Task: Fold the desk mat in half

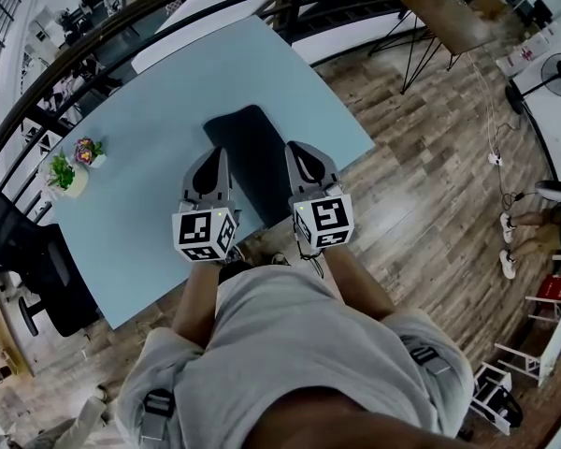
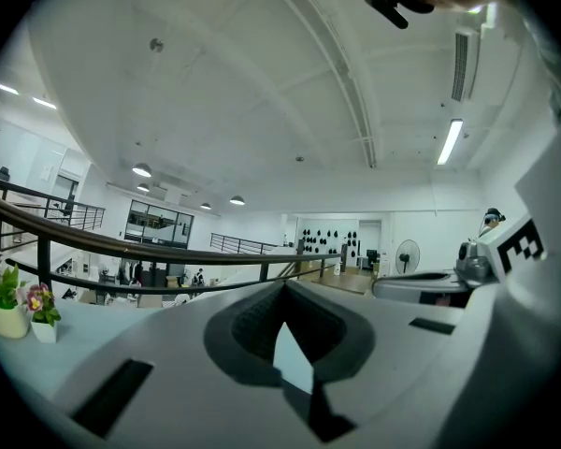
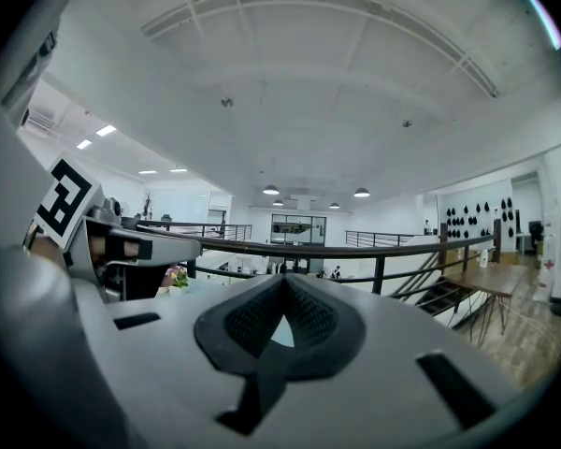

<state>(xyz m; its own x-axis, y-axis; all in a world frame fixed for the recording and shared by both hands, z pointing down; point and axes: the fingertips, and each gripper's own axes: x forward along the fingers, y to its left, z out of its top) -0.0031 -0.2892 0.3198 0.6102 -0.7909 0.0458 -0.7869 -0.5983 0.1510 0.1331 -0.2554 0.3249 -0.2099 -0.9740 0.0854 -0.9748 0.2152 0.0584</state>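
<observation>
A dark desk mat [image 1: 251, 162] is seen lying flat on the pale blue worktop [image 1: 140, 138], with its long side running away from the person. Whether it is already doubled over cannot be told from the head view.

The 2 grippers are held side by side over the near part of the worktop, with the mat between them. The left gripper [image 1: 217, 157] is placed just beside the mat's left edge, and the right gripper [image 1: 297, 152] is laid over its right edge. Both are pointed away from the person.

In the left gripper view, the jaws are seen brought together at their tips, and only a sliver of the blue worktop is shown through the small gap between the dark pads [image 2: 252, 321]. The same is seen in the right gripper view: the jaws are closed tip to tip and nothing is gripped between them.

2 small potted plants [image 1: 77, 165] are stood near the worktop's far left corner, well apart from the mat. A black office chair [image 1: 33, 260] is parked at the worktop's left end, on the wooden floor [image 1: 430, 176].
</observation>
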